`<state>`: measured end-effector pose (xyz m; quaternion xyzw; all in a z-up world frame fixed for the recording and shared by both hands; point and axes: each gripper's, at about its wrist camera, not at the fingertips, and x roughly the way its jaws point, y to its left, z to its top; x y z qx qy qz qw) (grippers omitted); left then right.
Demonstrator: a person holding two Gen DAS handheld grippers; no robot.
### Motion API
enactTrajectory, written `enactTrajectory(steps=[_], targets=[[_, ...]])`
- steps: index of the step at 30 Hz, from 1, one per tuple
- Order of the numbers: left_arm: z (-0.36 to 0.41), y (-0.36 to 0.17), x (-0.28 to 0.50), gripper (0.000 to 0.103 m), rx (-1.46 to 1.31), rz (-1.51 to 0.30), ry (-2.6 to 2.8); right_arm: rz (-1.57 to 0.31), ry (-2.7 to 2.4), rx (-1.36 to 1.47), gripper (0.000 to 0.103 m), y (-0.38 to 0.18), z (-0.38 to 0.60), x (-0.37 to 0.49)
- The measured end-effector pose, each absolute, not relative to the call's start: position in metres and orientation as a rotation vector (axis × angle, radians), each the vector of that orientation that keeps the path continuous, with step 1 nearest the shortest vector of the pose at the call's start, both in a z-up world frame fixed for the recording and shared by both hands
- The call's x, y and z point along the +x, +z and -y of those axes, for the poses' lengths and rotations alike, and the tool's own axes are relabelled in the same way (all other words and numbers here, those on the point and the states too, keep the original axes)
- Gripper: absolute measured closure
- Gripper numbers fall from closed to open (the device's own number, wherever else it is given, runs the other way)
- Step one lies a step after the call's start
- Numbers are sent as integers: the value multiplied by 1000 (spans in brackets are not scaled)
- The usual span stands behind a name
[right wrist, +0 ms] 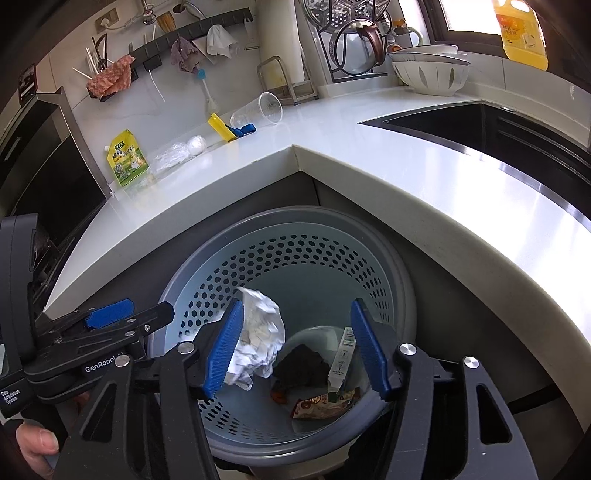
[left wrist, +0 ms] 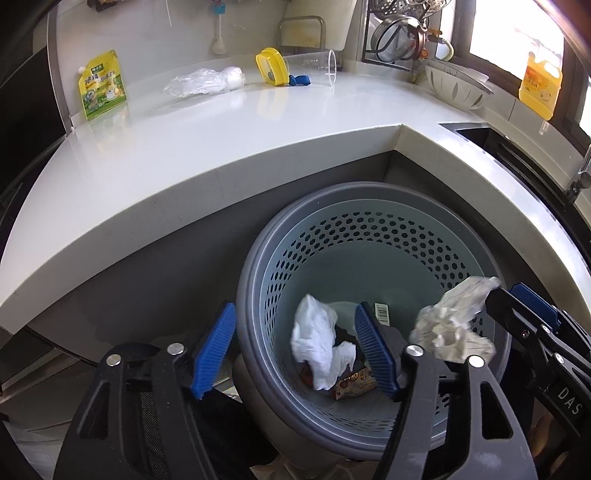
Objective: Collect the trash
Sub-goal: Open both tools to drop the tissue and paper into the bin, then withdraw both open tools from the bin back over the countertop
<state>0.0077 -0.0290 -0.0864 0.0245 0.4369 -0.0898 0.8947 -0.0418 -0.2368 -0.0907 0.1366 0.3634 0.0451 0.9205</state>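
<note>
Ribbed blue tongs (left wrist: 295,350) over perforated bin (left wrist: 369,236).

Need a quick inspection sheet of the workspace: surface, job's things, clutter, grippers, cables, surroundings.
Surface: white L-shaped countertop, mostly bare.
Job's things: grey perforated bin below the counter corner holds a white tissue and snack wrapper; crumpled paper ball at the right gripper, over the bin.
Clutter: on the counter a green pouch, plastic bag, tipped clear cup, yellow clip.
Grippers: left gripper open, nothing between the jaws; right gripper open, paper beside its left pad.
Cables: nothing seen.
Surroundings: sink, stacked bowls, yellow bottle.
</note>
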Motion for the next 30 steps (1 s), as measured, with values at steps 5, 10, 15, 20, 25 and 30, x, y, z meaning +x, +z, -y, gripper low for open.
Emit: enactTrajectory(steps=[5, 10, 15, 20, 25, 30], targets=[[28, -88, 9, 27, 52, -909, -173, -755, 86, 290, 43, -95, 241, -41], [28, -90, 12, 24, 52, -915, -170, -762, 72, 276, 39, -95, 243, -40], [26, -89, 13, 24, 45, -915, -166, -764, 80, 285, 36, -96, 244, -38], [21, -85, 14, 23, 26, -904, -179, -780, 72, 244, 34, -93, 242, -36], [14, -73, 13, 21, 43, -884, -176, -742, 48, 274, 33, -85, 248, -41], [9, -63, 15, 20, 31, -861, -165, -745, 53, 292, 31, -84, 251, -40]])
